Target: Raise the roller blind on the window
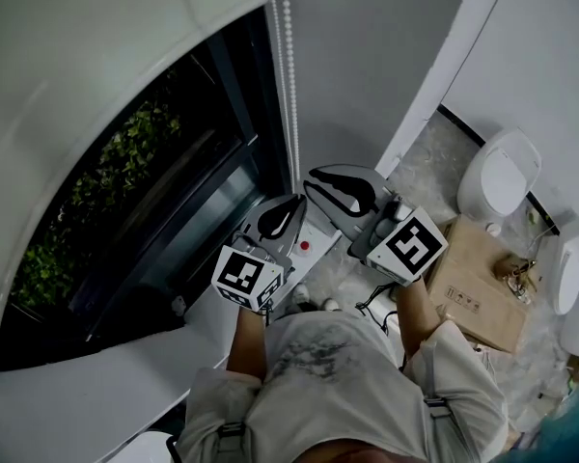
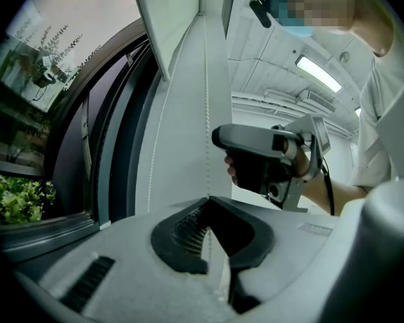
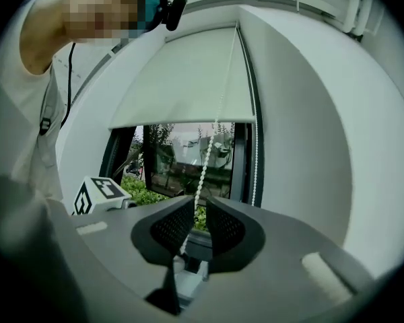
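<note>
Roller blind (image 3: pixel 182 79): one pale, off-white sheet of fabric hanging over the upper part of the single window (image 3: pixel 188 163). Its straight bottom edge lies across the glass, and the pane below it is uncovered, showing green shrubs outside. In the head view the blind fills the upper left as a broad light sheet above the dark pane. A white bead chain (image 3: pixel 205 157) hangs at the blind's right edge, against the grey wall beside the frame. Two strands of it show in the right gripper view, one slanting down into the gripper, the other hanging straight just to its right.

The left gripper (image 2: pixel 209 199) has its jaws brought together at the tips, pinching one strand of the bead chain. The beads run down from above to the point where the tips meet and show again behind the pads. The right gripper (image 3: pixel 200 204) has its jaws only a narrow slit apart. The slanting strand passes through that gap close to the left pad, and the pads do not squeeze it.

In the head view the two grippers are close together beside the chain, the right one higher along it. Each carries one cube with square markers, two cubes in all
</note>
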`<state>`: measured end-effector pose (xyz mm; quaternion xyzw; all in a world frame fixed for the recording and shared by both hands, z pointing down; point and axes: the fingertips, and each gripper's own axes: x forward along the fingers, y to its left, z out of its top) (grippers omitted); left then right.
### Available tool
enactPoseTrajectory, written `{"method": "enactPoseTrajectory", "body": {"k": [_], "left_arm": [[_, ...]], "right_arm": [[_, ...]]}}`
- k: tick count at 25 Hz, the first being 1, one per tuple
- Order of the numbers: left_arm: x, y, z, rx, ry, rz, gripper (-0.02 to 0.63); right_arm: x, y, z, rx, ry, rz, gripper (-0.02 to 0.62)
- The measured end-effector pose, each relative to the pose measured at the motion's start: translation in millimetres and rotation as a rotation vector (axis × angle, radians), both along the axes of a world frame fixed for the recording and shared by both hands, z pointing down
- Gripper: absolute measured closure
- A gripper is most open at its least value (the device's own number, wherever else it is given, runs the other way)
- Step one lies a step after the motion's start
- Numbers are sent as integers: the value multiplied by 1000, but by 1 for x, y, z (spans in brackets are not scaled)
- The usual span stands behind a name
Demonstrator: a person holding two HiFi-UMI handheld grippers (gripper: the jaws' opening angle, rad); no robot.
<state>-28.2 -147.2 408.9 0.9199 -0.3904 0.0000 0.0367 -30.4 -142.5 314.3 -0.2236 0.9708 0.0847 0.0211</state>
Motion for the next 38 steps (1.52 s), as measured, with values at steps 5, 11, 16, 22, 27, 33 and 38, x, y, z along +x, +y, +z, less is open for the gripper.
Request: {"method": "enactPoseTrajectory", "body": {"k": [5, 11, 16, 22, 27, 33, 38], "left_arm": [[-1, -2, 0, -2, 5, -3, 595], [-2, -4, 0, -4, 12, -5, 595], [-2, -5, 0, -1, 18, -2, 595], [-5, -3, 4, -5, 13, 3, 595], [-2, 0, 26, -46, -9, 12, 595], [-1, 2, 53, -93, -30, 20, 595], [3, 7, 76, -132, -32, 25, 595]], "right_arm": [[-8, -9, -29, 34, -28, -26, 520], [-18, -13, -49, 59, -36, -44, 509], [-23, -18, -51, 37, -24, -39, 571], [-24, -15, -42, 5, -18, -27, 586], [-25, -16, -27, 26, -9, -7, 586], [-21, -15, 0, 20, 25, 21, 586], [-17, -13, 31, -62, 49, 33, 586]]}}
